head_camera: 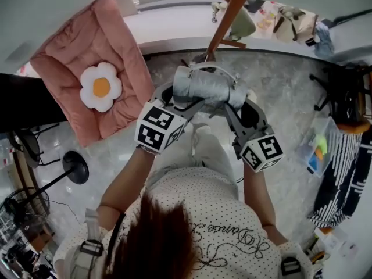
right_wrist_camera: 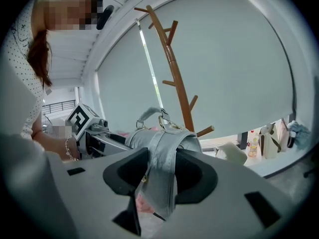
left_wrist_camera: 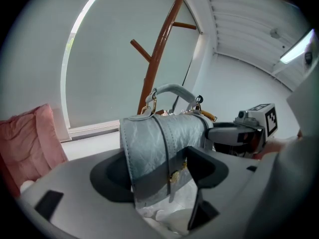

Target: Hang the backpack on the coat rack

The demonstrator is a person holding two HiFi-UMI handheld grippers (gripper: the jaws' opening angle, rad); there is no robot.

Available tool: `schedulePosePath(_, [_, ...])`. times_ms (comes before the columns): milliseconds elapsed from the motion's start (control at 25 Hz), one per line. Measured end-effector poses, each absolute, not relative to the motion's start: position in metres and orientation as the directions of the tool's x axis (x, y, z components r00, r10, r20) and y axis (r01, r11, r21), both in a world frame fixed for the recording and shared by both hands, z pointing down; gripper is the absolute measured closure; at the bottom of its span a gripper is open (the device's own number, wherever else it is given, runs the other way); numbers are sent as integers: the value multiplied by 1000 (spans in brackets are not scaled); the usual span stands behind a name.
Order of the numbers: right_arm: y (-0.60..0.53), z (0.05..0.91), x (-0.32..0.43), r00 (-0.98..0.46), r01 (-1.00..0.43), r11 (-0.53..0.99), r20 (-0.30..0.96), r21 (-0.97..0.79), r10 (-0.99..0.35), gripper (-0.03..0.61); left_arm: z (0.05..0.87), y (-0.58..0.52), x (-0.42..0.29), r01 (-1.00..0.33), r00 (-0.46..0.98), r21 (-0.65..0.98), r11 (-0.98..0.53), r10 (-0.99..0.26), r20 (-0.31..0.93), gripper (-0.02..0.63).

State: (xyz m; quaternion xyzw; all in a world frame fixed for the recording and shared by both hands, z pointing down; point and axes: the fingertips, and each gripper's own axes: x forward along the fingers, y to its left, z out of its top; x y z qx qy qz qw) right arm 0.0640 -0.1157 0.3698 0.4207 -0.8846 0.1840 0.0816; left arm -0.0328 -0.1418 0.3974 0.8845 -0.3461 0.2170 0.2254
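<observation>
A small grey-blue backpack [head_camera: 203, 86] hangs in the air between my two grippers, in front of the wooden coat rack [head_camera: 229, 13]. My left gripper [head_camera: 174, 100] is shut on the backpack's [left_wrist_camera: 159, 148] left side; its jaws clamp the quilted body. From the other end my right gripper [head_camera: 238, 106] is shut on the backpack [right_wrist_camera: 162, 171], pinching its flap edge. The top handle [left_wrist_camera: 172, 89] with gold rings stands up free, below the rack's pegs [left_wrist_camera: 142, 51]. The rack's trunk [right_wrist_camera: 172, 66] rises just behind the bag.
A pink cushion [head_camera: 93, 68] with a white flower pillow [head_camera: 100, 87] lies left on the floor. Bags and bottles [head_camera: 293, 22] sit along the window ledge. A dark stool [head_camera: 340, 95] and a bin [head_camera: 317, 150] stand right. A floor lamp base [head_camera: 75, 167] is at lower left.
</observation>
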Motion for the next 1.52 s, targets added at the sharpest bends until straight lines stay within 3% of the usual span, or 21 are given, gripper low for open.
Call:
schedulePosePath(600, [-137,413,73,-684,-729,612,369,-306,-630,411,441,-154,-26,-760,620,293,-580,-512,595,290])
schedulePosePath(1520, [-167,535,67,-677,-734,525,514,-430,-526,413,559,-183,-33,-754,595,348,-557,-353,722,291])
